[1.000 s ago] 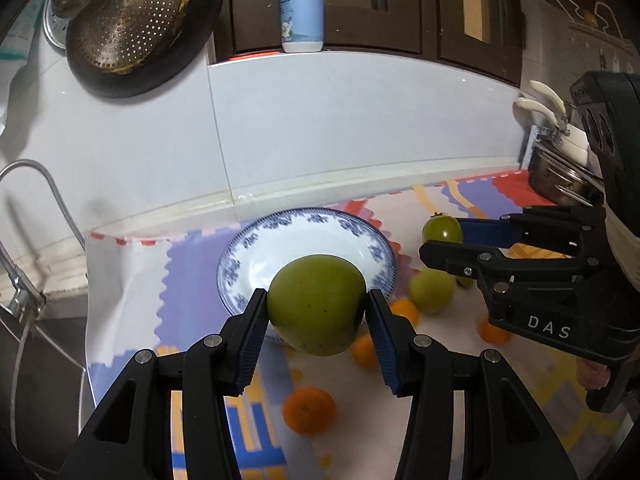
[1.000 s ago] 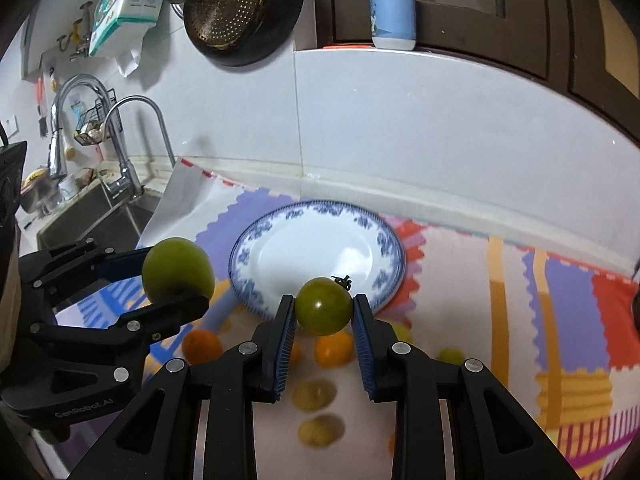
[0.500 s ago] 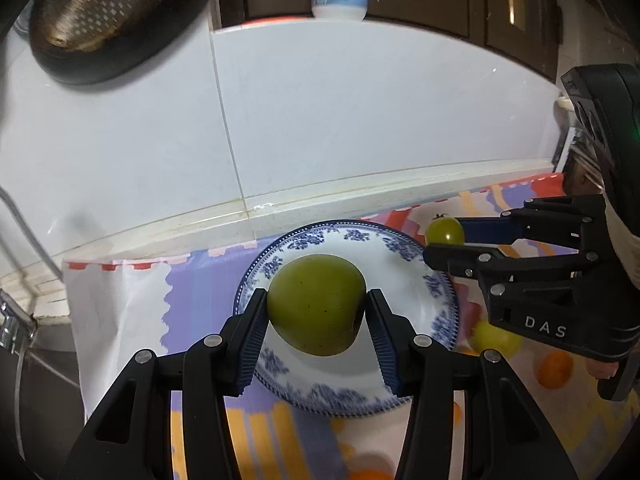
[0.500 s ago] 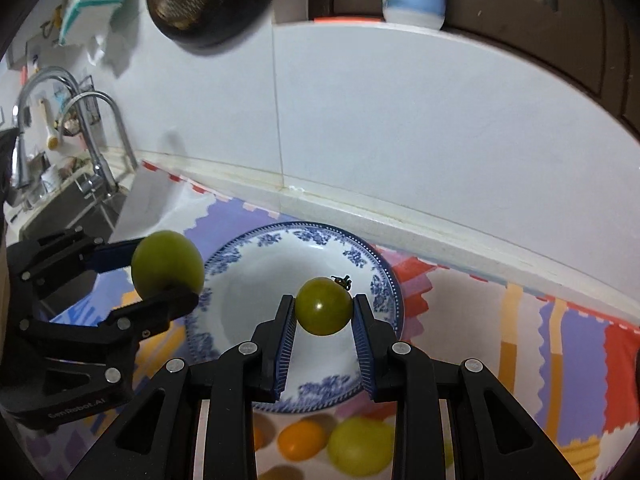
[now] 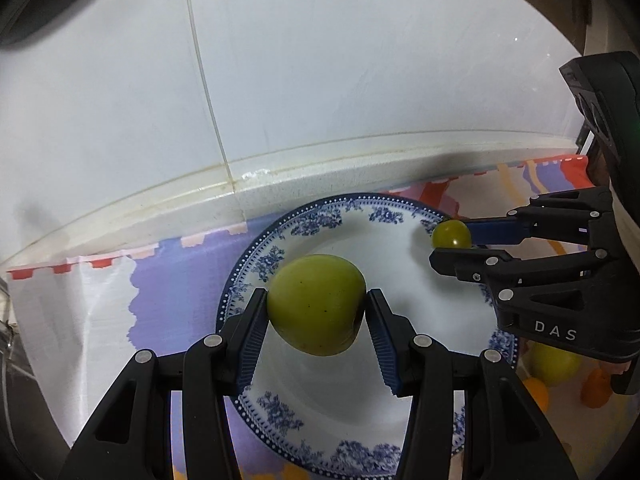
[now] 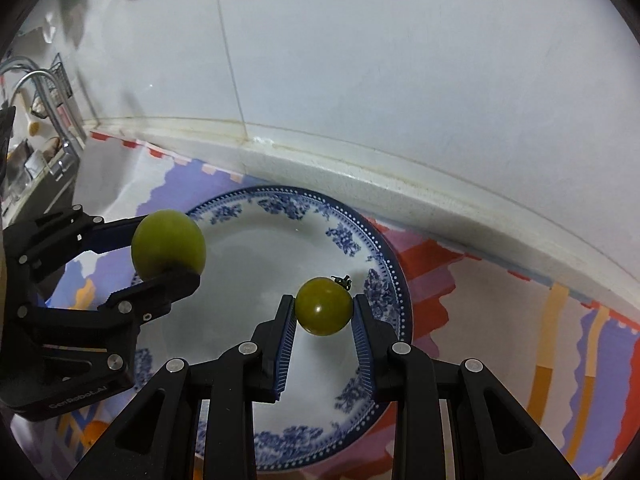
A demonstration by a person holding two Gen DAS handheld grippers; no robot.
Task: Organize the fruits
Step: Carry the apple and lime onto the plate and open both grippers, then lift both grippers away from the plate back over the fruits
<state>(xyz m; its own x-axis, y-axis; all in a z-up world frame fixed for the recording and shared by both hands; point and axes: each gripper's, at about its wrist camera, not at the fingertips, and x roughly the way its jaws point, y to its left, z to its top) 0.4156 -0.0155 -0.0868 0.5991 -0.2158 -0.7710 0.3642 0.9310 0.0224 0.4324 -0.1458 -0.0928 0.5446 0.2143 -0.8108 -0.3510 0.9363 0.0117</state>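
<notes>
- Both grippers have advanced toward the white tiled wall (image 5: 360,80) since a second ago: the blue-and-white plate (image 5: 400,216), then lying ahead of the fingers, now fills the lower middle of each wrist view and sits beneath both held fruits.
- Since then the hanging colander and the bottle have slid out of the top of the frames, and most of the loose oranges have dropped out of sight.
- Left gripper (image 5: 317,312) is closed partway on a large green apple (image 5: 316,304); its ribbed blue pads (image 5: 252,336) press the fruit's two sides, which keeps the jaws fairly wide.
- In the right wrist view this apple (image 6: 168,242) hangs at middle left, over the plate's (image 6: 360,224) left rim.
- Right gripper (image 6: 323,312) clamps a small green tomato (image 6: 323,306) with a dark stem, jaws drawn closer together than the left pair, the fruit above the right half of the plate.
- Seen from the left wrist, the right gripper (image 5: 452,240) enters from the right edge with the tomato (image 5: 451,234) over the plate's far right rim.
- Whether either fruit touches the plate cannot be told.
- Another green fruit (image 5: 554,362) and an orange (image 5: 536,394) lie on the patterned mat (image 5: 168,300) at lower right, partly hidden behind the right gripper.
- Faucet (image 6: 36,92) shows at the left edge.
</notes>
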